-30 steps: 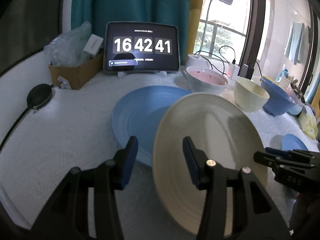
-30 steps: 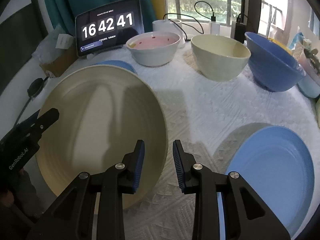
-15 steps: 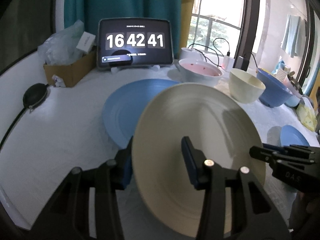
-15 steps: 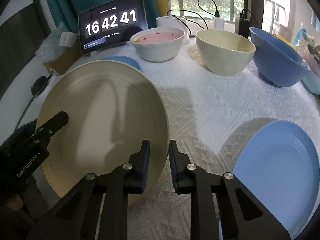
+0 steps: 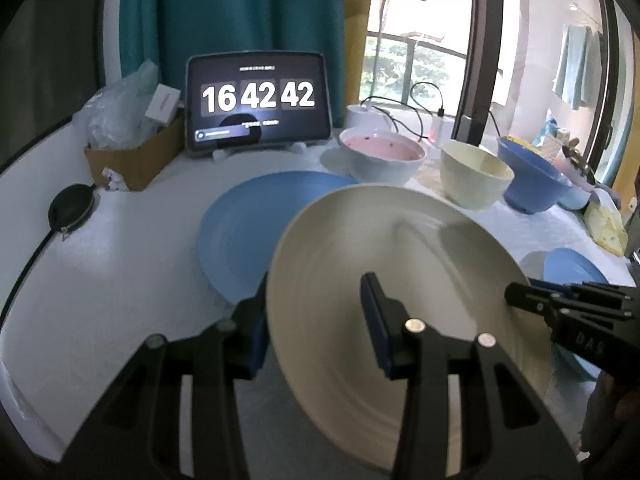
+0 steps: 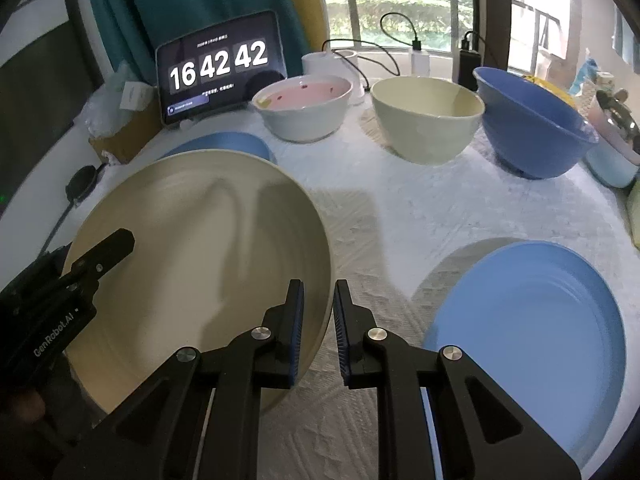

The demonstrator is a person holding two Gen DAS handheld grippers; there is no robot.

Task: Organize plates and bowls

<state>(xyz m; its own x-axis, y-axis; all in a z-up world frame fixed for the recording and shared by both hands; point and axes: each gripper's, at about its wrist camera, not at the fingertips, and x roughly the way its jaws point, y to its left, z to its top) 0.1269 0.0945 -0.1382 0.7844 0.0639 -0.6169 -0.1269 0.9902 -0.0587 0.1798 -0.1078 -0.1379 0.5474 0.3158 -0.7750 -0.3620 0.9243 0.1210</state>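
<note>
Cream plate (image 6: pixel 200 248) tilted, off the table; right gripper (image 6: pixel 319 320) jaws pinch its right rim; left gripper (image 5: pixel 316 320) jaws straddle the left rim, not closed on it; large blue plate (image 5: pixel 256 224) behind, partly overlapped; second blue plate (image 6: pixel 528 328) lies apart, right; bowls (image 6: pixel 424 120) near far edge; bare cloth (image 6: pixel 400 216) between.
</note>
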